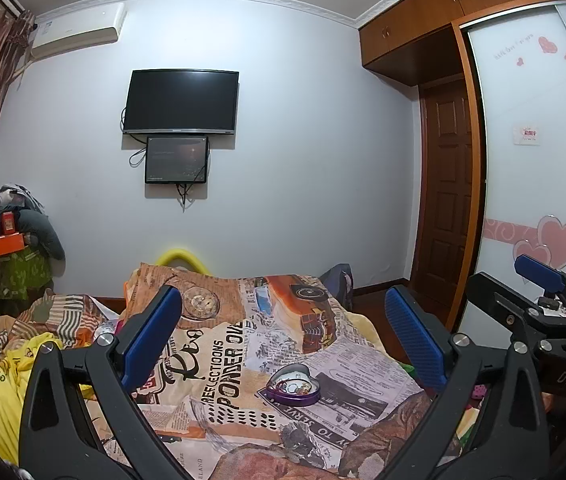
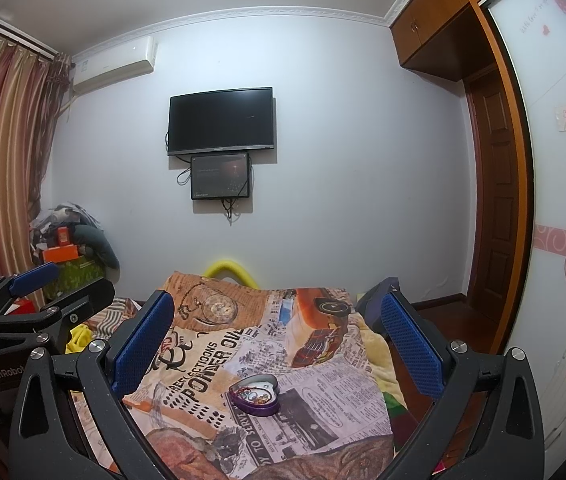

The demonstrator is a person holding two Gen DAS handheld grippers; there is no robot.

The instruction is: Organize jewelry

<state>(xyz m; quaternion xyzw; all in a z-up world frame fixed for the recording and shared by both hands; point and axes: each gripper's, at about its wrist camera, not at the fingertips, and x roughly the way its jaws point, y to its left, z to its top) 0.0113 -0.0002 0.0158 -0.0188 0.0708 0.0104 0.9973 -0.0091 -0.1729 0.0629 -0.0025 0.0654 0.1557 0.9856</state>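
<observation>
Both jaws spread wide, holding nothing, left gripper [image 1: 283, 320] and right gripper [image 2: 279, 320] raised above the bedspread [image 2: 243, 344]. Purple heart tin [image 2: 254, 394] lying open there, jewelry [image 2: 249, 394] inside, probably for easy reach.

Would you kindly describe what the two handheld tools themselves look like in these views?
Both the left tool and the right tool have matte black angular frames with silver bolts and blue textured fingers. White lettering reads "DAS" on the right one and "GenRobot" on the left. No hands, sleeves or cables show.

Purple heart tin [image 1: 293, 390]; newsprint-patterned blanket [image 1: 363, 364]; blue fingers [image 1: 151, 336].
</observation>
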